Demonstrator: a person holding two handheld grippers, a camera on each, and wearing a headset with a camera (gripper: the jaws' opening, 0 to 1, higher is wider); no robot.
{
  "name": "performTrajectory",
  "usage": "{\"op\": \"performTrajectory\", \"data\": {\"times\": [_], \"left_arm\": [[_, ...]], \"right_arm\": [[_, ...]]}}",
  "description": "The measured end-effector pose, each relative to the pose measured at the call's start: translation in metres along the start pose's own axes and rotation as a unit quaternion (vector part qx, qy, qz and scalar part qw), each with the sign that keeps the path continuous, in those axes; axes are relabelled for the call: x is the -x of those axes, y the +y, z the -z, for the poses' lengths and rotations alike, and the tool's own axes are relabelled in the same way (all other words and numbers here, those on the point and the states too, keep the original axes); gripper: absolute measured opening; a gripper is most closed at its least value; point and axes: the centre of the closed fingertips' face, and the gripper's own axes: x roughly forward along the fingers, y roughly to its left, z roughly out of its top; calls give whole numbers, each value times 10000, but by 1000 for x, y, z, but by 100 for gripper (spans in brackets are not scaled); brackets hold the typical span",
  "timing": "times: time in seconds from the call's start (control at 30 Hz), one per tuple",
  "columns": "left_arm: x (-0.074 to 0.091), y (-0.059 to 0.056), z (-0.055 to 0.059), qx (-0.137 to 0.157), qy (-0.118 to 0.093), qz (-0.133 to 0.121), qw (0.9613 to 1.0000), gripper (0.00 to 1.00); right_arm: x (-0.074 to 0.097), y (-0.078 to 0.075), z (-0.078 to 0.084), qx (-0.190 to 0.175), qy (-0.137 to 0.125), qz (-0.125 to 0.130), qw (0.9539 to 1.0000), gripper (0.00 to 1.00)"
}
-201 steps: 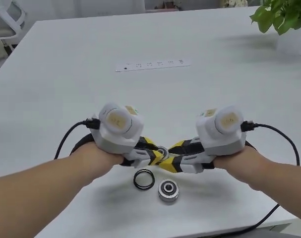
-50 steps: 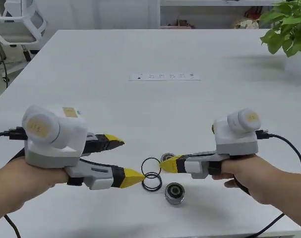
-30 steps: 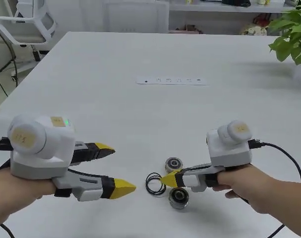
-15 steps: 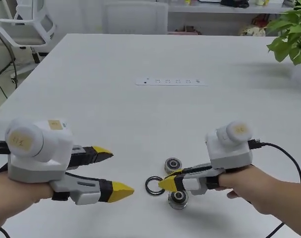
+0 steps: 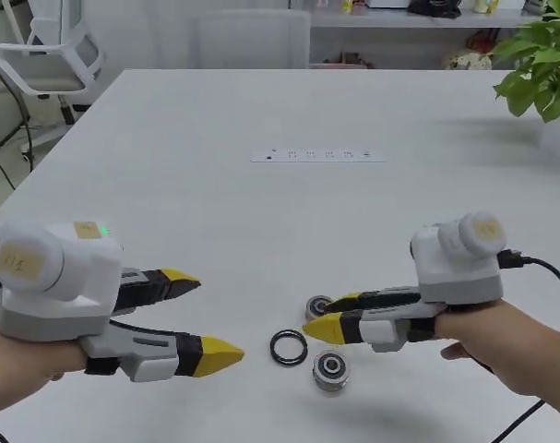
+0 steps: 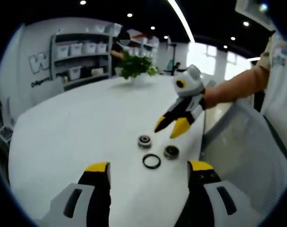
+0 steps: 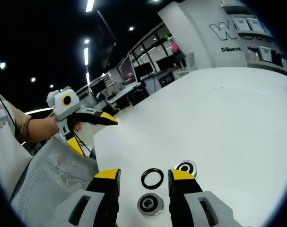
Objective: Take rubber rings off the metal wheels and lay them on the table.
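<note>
We hold left hand-held gripper (image 5: 215,316) and right hand-held gripper (image 5: 318,315) spread; far wheel (image 6: 144,140), half-hidden in head view, shows whole in left gripper view.

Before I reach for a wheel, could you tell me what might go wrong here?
The open right claw hovers right beside the far wheel; a nudge could set it rolling. In the left gripper view the near wheel lies close to the edge of the table, so a push might knock it off. The black rubber ring lies close to both wheels; a grab could drag it.
</note>
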Motion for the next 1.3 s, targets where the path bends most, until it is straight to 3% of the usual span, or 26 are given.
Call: {"op": "performTrajectory", "data": {"times": [0.17,0.47,0.67,1.3], "left_arm": [[5,-2,0,27,-32,-63,10000,68],[13,-3,-1,145,-131,-186,9996,69],[21,-2,-3,131,-185,-294,9993,71],[42,-2,-4,207,-356,-606,9973,74]], "right_arm": [[18,-4,-6,200,-195,168,9995,50],[48,1,1,534,-315,456,9970,61],[61,3,9,829,-236,667,9940,66],[99,8,17,967,-418,1133,9880,76]]}}
